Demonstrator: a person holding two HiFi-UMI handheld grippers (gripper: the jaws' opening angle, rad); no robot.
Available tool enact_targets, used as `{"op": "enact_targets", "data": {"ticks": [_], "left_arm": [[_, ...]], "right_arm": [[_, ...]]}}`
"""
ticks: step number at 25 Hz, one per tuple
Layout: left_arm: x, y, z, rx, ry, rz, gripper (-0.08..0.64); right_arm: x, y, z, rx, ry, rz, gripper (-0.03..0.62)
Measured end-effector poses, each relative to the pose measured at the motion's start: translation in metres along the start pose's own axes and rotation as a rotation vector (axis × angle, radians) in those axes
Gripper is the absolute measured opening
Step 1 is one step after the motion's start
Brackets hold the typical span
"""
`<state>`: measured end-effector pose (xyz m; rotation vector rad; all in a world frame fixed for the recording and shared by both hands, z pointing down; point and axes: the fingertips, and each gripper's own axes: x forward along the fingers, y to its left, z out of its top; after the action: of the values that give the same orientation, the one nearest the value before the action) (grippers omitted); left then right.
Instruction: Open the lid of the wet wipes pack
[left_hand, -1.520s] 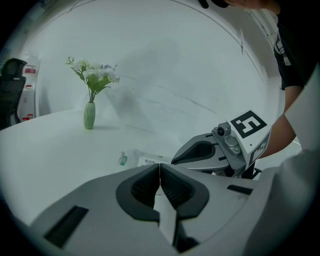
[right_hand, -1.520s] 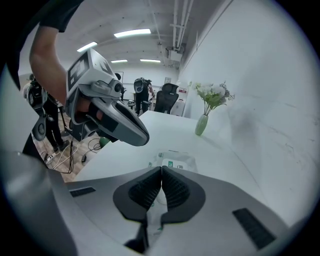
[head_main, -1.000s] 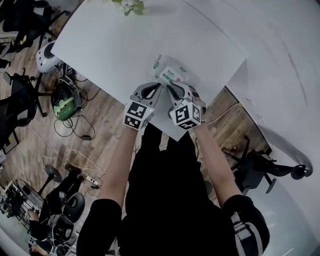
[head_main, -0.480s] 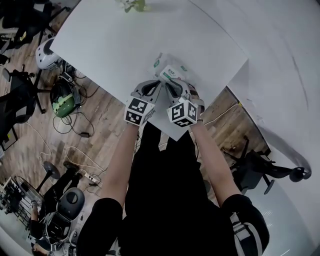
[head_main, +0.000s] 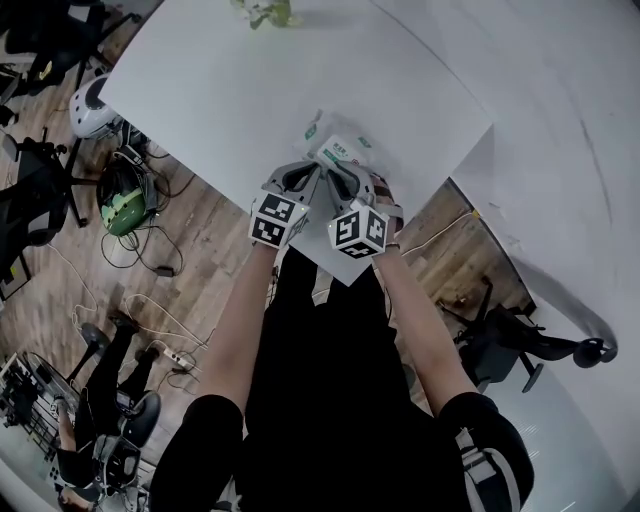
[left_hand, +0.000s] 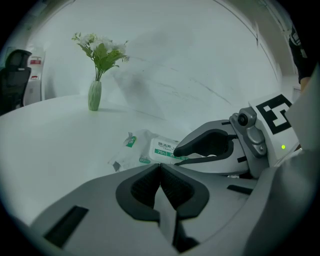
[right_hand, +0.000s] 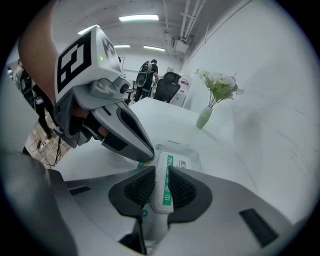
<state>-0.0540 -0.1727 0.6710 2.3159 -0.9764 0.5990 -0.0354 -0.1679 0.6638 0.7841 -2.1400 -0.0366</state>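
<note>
A white bench (head_main: 250, 90) spans ten to two o'clock in the head view, with a vase of flowers (head_main: 262, 10) at twelve. At nine lie wood plank floor (head_main: 210, 230), cables (head_main: 150, 262) and black office chairs (head_main: 35, 205). Ceiling strip lights (right_hand: 138, 18) glow.

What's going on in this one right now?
A person works two handheld grippers over a wet wipes pack lying on a white table. The right gripper is shut on the pack's lid, which looks slightly raised. The left gripper is shut, its tip at the pack's near edge beside the right one; whether it pins the wrapper isn't clear. A vase of flowers stands further back.
</note>
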Motion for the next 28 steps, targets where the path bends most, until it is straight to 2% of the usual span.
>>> {"op": "enact_targets", "data": {"ticks": [9, 14, 24, 28], "left_arm": [[0.0061, -0.0011, -0.0051, 0.026, 0.006, 0.027, 0.025], [0.0085, -0.0013, -0.0054, 0.049, 0.005, 0.035, 0.025], [0.0071, -0.0023, -0.0054, 0.049, 0.005, 0.038, 0.023], [0.0061, -0.0011, -0.0048, 0.046, 0.004, 0.036, 0.025]], "right_arm": [[-0.0035, -0.0004, -0.0019, -0.028, 0.01, -0.002, 0.095], [-0.0031, -0.0009, -0.0029, -0.014, 0.015, 0.002, 0.088], [-0.0094, 0.0006, 0.0009, 0.002, 0.013, -0.004, 0.055], [-0.0083, 0.0007, 0.0021, 0.036, 0.022, 0.002, 0.048]]}}
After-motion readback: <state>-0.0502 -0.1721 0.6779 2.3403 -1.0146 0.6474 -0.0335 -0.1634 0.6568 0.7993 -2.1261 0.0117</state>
